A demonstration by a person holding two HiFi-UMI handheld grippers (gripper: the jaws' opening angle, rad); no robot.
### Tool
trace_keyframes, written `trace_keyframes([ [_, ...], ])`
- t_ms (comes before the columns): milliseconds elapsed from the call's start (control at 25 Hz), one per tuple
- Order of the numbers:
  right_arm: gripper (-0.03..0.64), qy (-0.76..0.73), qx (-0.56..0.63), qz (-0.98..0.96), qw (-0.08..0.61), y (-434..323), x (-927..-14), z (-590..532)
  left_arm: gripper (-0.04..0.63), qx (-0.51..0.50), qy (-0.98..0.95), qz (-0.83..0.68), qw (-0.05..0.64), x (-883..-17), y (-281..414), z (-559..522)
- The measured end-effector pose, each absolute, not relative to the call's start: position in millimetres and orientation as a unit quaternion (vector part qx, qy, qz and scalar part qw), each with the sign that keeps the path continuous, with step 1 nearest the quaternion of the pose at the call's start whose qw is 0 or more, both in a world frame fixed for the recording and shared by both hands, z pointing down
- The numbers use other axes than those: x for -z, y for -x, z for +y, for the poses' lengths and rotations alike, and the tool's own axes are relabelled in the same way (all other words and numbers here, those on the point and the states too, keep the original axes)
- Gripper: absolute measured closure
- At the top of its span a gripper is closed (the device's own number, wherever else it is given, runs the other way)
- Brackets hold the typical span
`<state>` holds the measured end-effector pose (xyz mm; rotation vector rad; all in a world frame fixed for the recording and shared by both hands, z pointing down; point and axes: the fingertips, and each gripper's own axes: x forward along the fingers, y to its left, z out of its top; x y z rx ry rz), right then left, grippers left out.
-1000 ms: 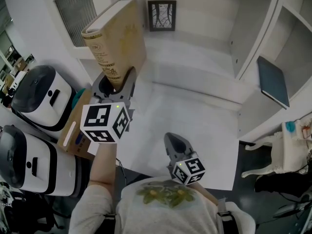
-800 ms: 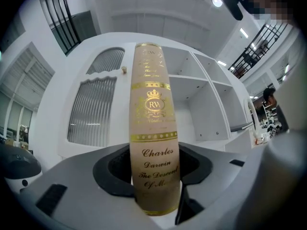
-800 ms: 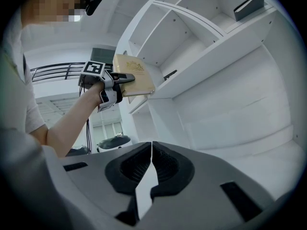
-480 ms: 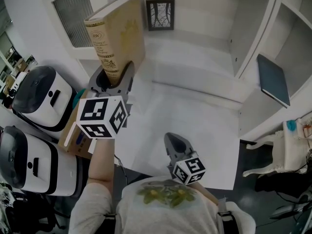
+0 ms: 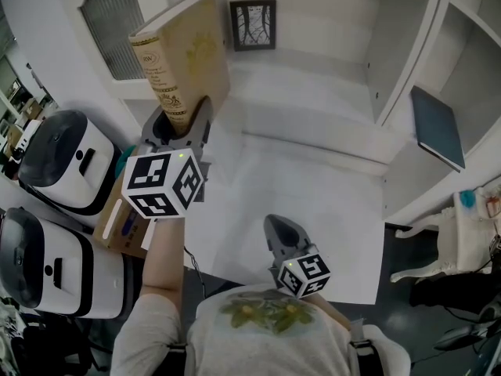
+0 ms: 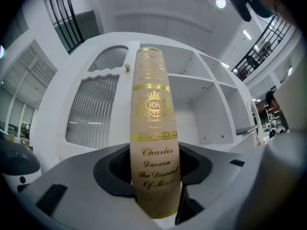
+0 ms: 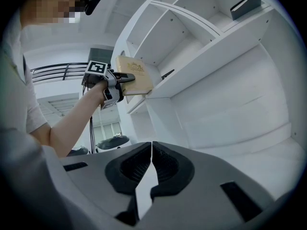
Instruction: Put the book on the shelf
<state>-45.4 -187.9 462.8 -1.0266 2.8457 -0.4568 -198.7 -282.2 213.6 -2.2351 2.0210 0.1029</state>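
A thick tan book (image 5: 184, 61) with gold lettering on its spine (image 6: 154, 143) stands upright in my left gripper (image 5: 182, 131), which is shut on its lower end. It is held up in front of the white shelf unit (image 5: 407, 61), left of the open compartments. In the right gripper view the book (image 7: 134, 75) shows at a shelf's edge with the left gripper (image 7: 117, 83) on it. My right gripper (image 5: 282, 237) is low near my body, shut with nothing between its jaws (image 7: 151, 169).
A dark flat book (image 5: 438, 128) lies on a lower shelf at the right. A framed picture (image 5: 252, 23) hangs on the back wall. Two white-and-black machines (image 5: 66, 159) and a cardboard box (image 5: 125, 225) stand at the left. A white chair (image 5: 462, 241) is at the right.
The left gripper has lifted the book slightly up and to the left. The right gripper has stayed put.
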Motion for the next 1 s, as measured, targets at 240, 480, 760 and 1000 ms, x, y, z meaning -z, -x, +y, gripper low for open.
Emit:
trace_keyframes([
  [240,0.586,0.338,0.153,0.928,0.041,46.0,-463.7,-193.3,0.368,-0.029,0.738,0.670,0.067,-213.9,199.5,-290.6],
  [480,0.586,0.343,0.157,0.925,0.040,44.4,-467.3,-199.1,0.368,-0.028,0.738,0.671,0.069,-214.4,200.6,-300.8],
  [760,0.586,0.344,0.159,0.924,0.042,44.5,-468.3,-203.9,0.368,-0.033,0.736,0.673,0.070,-213.1,202.7,-308.1],
  [1000,0.586,0.347,0.160,0.923,0.042,42.9,-467.6,-207.3,0.368,-0.020,0.730,0.678,0.082,-215.5,203.6,-315.6],
])
